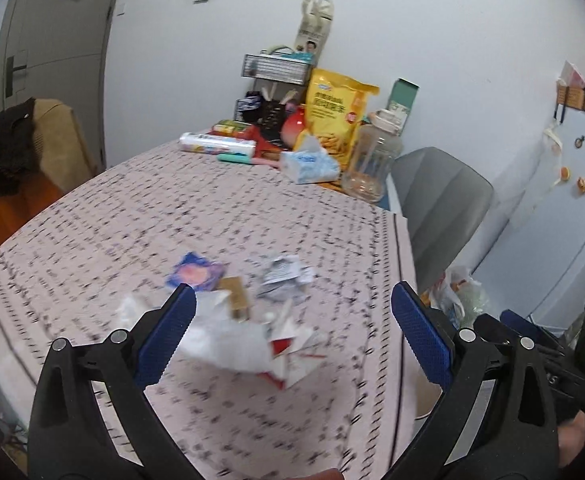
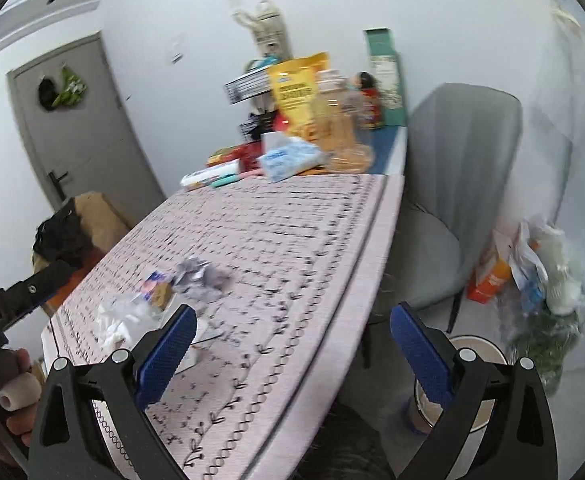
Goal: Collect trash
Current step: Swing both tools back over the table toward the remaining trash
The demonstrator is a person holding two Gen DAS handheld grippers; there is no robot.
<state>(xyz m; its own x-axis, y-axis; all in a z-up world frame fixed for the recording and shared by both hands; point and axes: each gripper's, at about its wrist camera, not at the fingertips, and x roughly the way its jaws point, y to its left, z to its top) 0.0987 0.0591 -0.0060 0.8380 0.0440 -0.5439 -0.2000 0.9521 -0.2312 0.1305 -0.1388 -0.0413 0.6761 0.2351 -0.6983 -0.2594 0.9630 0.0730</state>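
Trash lies in a loose heap on the pink patterned tablecloth (image 1: 92,220). There is a white and red crumpled wrapper (image 1: 248,344), a grey crumpled paper (image 1: 284,278), a blue and pink wrapper (image 1: 196,274) and a small brown card piece (image 1: 236,298). My left gripper (image 1: 292,336) is open just above the white wrapper, holding nothing. My right gripper (image 2: 290,350) is open and empty over the table's right edge. In the right wrist view the grey paper (image 2: 204,278) and white scraps (image 2: 120,320) lie left of the fingers. The other gripper (image 2: 20,300) shows at far left.
Packets, a yellow snack bag (image 1: 336,116), a tissue pack (image 1: 308,162) and a clear jar (image 1: 372,160) crowd the table's far end. A grey chair (image 2: 452,184) stands right of the table. A round bin (image 2: 468,384) and bags (image 2: 540,272) sit on the floor.
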